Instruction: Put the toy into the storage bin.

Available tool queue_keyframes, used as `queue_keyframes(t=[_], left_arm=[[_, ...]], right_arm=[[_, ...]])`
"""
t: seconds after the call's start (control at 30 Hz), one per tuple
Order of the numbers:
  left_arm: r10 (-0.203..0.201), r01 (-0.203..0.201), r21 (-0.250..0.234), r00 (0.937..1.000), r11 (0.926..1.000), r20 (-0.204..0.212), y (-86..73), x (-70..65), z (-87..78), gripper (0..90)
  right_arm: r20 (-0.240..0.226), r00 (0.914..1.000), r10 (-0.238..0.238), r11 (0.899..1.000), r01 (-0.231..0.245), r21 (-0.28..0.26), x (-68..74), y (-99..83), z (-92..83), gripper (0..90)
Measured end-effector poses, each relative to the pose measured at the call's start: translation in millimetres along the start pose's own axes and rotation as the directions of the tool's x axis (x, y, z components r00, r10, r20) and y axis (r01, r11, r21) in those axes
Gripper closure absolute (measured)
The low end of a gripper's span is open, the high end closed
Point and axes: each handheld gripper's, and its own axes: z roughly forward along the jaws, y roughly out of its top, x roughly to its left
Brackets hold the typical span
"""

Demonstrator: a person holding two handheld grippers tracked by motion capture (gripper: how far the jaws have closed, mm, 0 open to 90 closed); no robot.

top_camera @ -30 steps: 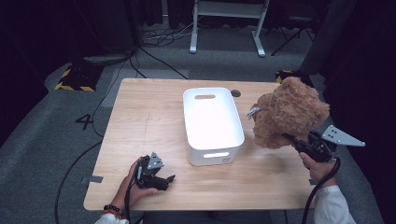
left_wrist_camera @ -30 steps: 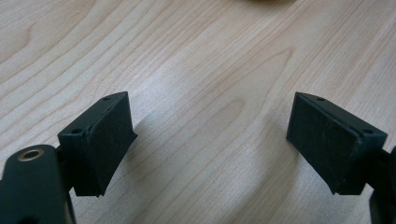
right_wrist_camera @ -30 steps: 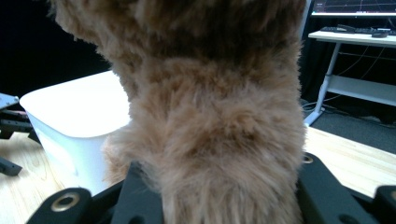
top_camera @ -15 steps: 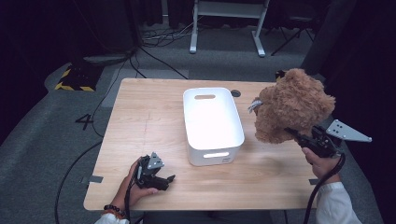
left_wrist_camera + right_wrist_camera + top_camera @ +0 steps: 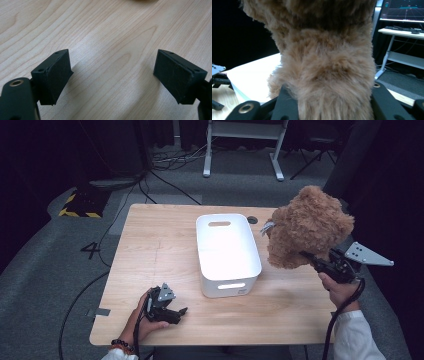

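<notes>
While clamped in the right gripper (image 5: 306, 256), held teddy bear (image 5: 305, 227) aloft beside white bin (image 5: 227, 254).
Left gripper (image 5: 176, 311) rested on desk (image 5: 150, 245), jaws wide, gripping nothing.

A pale wooden table with a visible grain (image 5: 150, 250) stands on grey carpet (image 5: 45, 270) in a dim room with dark surroundings. Black cables (image 5: 165, 175) trail across the floor past a yellow-and-black striped marker (image 5: 77, 212), and a white metal desk frame (image 5: 242, 147) stands beyond the table. A lit monitor screen (image 5: 403, 10) sits above another white desk (image 5: 399, 31).
</notes>
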Motion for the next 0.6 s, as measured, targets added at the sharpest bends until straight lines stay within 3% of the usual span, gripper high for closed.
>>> queue_keyframes(t=[0.6], left_arm=[[-0.001,0.001,0.001,1.0,1.0,0.0,0.0,0.0,-0.1,14.7]], right_arm=[[-0.073,0.9972,-0.014,0.999,0.011,-0.042,22.0,21.0,31.0,63.0]])
